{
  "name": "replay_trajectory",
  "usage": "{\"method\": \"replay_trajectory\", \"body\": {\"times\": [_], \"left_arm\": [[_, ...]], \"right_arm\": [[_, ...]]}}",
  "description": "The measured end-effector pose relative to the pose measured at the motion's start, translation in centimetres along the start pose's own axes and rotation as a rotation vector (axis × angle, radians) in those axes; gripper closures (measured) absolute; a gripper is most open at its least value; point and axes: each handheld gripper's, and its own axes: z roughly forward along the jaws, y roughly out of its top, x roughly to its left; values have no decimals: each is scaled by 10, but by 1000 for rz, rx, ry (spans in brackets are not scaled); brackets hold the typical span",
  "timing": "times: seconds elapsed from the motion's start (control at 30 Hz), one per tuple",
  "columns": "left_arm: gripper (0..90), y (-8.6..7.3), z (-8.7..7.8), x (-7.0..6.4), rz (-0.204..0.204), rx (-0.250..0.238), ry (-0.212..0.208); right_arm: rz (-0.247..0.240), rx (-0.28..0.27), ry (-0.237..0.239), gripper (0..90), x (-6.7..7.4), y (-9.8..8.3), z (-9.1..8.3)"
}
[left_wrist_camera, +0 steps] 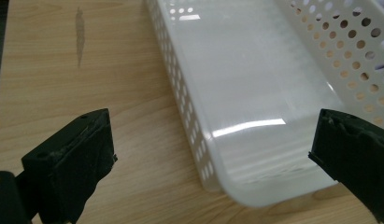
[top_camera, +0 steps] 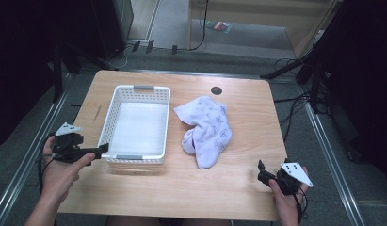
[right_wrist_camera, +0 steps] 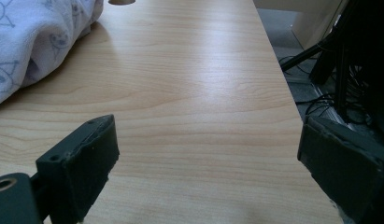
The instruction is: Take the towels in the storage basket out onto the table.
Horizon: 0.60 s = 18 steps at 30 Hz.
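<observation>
A white perforated basket (top_camera: 116,100) stands empty on the left half of the wooden table. To its right lies a crumpled white cloth (top_camera: 207,129) with a pale blue print. My left gripper (top_camera: 100,149) is open at the basket's near left corner (left_wrist_camera: 236,191), with its jaws astride that corner and nothing held. My right gripper (top_camera: 262,170) is open near the table's front right, apart from the cloth (right_wrist_camera: 35,42), which lies to its upper left. Bare tabletop lies between its jaws.
A small dark round hole (top_camera: 216,90) sits in the table (top_camera: 191,188) near its far edge. A dark streak (left_wrist_camera: 80,32) marks the wood left of the basket. Cables and stand legs (top_camera: 294,66) lie on the floor beyond the right edge.
</observation>
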Motion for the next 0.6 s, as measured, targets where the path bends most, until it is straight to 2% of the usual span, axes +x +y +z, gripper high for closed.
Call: {"method": "replay_trajectory", "body": {"times": [0.17,0.2,0.4,0.47,0.6], "left_arm": [[0,-19,-1,11,-23,1,-7],[0,-25,-2,15,-39,-10,-23],[0,-41,-2,22,-50,-35,-40],[0,-52,1,28,-78,-51,-78],[0,-64,7,31,-61,-56,-63]], "right_arm": [[2,0,-5,53,0,0,0],[1,0,-8,53,0,0,0],[2,-2,-11,55,0,0,0],[5,-1,-11,55,0,0,0],[3,-1,-12,55,0,0,0]]}}
